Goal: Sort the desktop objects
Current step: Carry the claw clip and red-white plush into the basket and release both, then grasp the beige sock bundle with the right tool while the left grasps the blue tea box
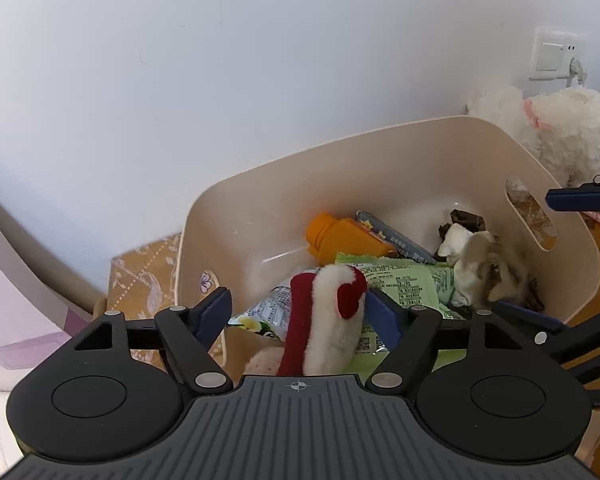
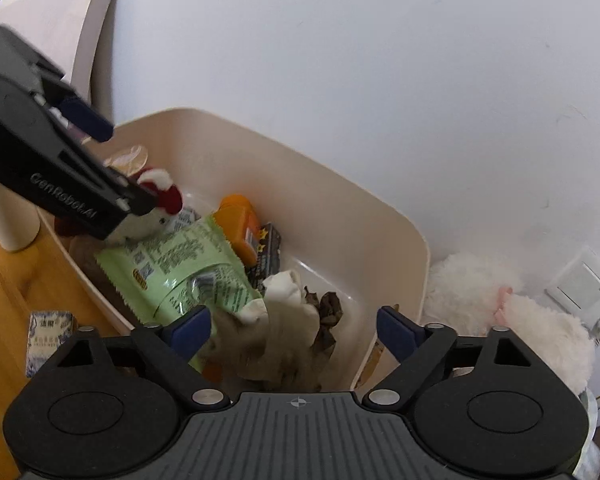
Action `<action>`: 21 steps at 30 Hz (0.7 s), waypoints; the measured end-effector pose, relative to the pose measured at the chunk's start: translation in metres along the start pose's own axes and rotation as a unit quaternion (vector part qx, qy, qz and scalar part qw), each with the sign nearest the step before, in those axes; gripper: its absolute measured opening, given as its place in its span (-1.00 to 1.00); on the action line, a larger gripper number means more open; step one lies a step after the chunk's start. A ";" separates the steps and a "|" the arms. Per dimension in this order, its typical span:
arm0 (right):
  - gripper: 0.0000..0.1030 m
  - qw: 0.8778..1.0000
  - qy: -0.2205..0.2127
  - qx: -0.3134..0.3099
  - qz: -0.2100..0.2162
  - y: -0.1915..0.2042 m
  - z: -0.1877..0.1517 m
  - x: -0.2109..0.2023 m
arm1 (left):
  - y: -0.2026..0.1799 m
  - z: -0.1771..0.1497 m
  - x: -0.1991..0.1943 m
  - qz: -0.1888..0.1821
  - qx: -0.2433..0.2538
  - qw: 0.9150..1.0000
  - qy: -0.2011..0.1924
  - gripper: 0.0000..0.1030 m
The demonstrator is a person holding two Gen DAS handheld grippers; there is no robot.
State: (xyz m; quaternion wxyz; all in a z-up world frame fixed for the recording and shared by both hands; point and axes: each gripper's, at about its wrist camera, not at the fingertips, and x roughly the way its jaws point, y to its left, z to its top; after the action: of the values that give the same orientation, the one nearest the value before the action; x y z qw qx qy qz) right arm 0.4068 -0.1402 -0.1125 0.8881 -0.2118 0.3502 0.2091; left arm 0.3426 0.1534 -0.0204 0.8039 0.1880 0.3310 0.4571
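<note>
A: Left wrist view. What occupies the centre?
B: The beige bin (image 1: 384, 184), standing against the white wall (image 1: 220, 60). The left gripper (image 1: 298, 312) hangs over its near rim, tongs spread wide. A red-and-white plush toy (image 1: 332, 316) stands between the fingers; only the right pad appears to touch it, so a grip cannot be told.

A: What lies inside the bin?
B: An orange bottle (image 1: 340, 236), a green snack packet (image 1: 404, 284), a dark flat packet (image 1: 396, 236) and crumpled paper (image 1: 472, 264).

A: And around the bin?
B: A patterned yellow cloth (image 1: 148, 276) to its left, a white fluffy toy (image 1: 556, 132) behind its right corner, and a wall socket (image 1: 556, 54) above that toy.

A: Right wrist view. How does the second tool stand?
B: The right gripper (image 2: 294, 330) is over the bin's (image 2: 388, 248) near end, tongs wide apart and holding nothing; blurred grey-brown material lies between them, contact unclear.

A: What surrounds the bin here?
B: The wooden tabletop (image 2: 8, 280) to its left bears a blue-and-white tissue pack (image 2: 50, 332). The white fluffy toy (image 2: 500, 312) sits right of the bin, against the wall.

A: Where is the plush toy?
B: At the bin's far left, by the left gripper (image 2: 100, 148).
</note>
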 end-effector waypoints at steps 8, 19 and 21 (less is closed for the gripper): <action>1.00 0.999 -0.040 0.030 0.000 -0.006 -0.011 -0.036 | 0.015 -0.011 -0.015 -0.003 -0.015 1.000 -0.009 0.50; 1.00 0.997 -0.041 0.067 0.014 -0.015 -0.069 -0.083 | 0.025 -0.043 -0.053 -0.044 -0.006 0.999 -0.020 0.54; 1.00 0.997 -0.032 0.071 0.021 -0.013 -0.079 -0.091 | 0.024 -0.053 -0.056 -0.047 0.000 0.999 -0.012 0.54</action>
State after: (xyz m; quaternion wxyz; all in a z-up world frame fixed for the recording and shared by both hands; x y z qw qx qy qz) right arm 0.3110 -0.2128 -0.0978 0.9072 -0.1342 0.3397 0.2087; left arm 0.2707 0.1177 -0.0236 0.8285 0.1779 0.3294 0.4165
